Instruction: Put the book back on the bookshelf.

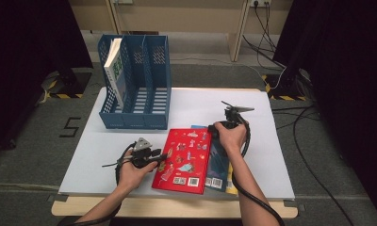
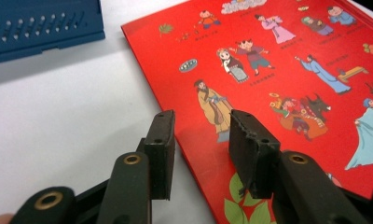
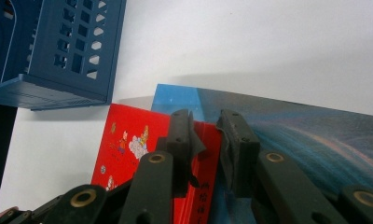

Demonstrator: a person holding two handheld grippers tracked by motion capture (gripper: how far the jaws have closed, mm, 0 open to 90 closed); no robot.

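Observation:
A red picture book (image 1: pixel 184 160) lies flat at the table's front centre. It rests on a blue book (image 1: pixel 219 162), and a yellow edge (image 1: pixel 232 189) shows under that one. My left gripper (image 1: pixel 162 155) is at the red book's left edge. In the left gripper view it (image 2: pixel 201 119) is open, one jaw over the white table and the other over the red cover (image 2: pixel 278 60). My right gripper (image 1: pixel 212 128) is at the book's far right corner. Its jaws (image 3: pixel 205 116) stand a little apart astride the red book's (image 3: pixel 124 140) spine edge, beside the blue book (image 3: pixel 292 130).
A blue three-slot file rack (image 1: pixel 135 80) stands at the back left of the white table (image 1: pixel 97 155), with one white and green book (image 1: pixel 115 68) leaning in its left slot. Cables trail on the floor at the right.

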